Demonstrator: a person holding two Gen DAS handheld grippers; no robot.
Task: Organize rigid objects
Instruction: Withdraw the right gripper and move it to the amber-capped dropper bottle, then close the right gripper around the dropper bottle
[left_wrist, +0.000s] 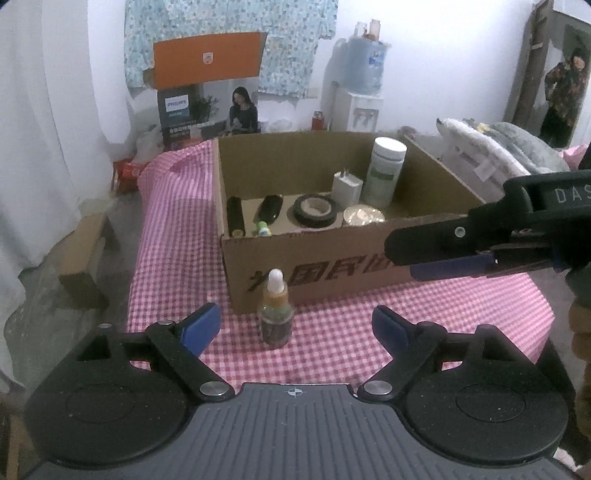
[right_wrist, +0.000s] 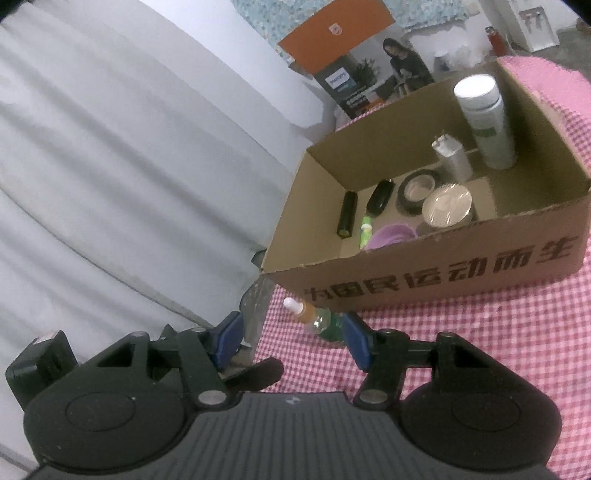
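We see a small dropper bottle standing upright on the pink checked cloth, just in front of the near left corner of the cardboard box. Its long axis runs vertically in the left wrist view, with the white dropper tip pointing up and the clear glass base on the cloth. In the right wrist view the same bottle appears tilted, its tip pointing up and to the left, but that view is itself slanted.

Our left gripper is spread wide, its blue pads well apart on either side of the bottle and touching nothing. Our right gripper is also spread open in its own view; the bottle sits just beyond its right-hand pad, and we cannot tell whether they touch. From the left wrist view it reaches in from the right, in front of the box's near wall.

Inside the box we see a tall white canister standing upright at the back, a white plug adapter beside it, a roll of black tape lying flat, a round lidded tin, a black cylinder lying with its long axis front to back, and a black oblong object lying likewise.
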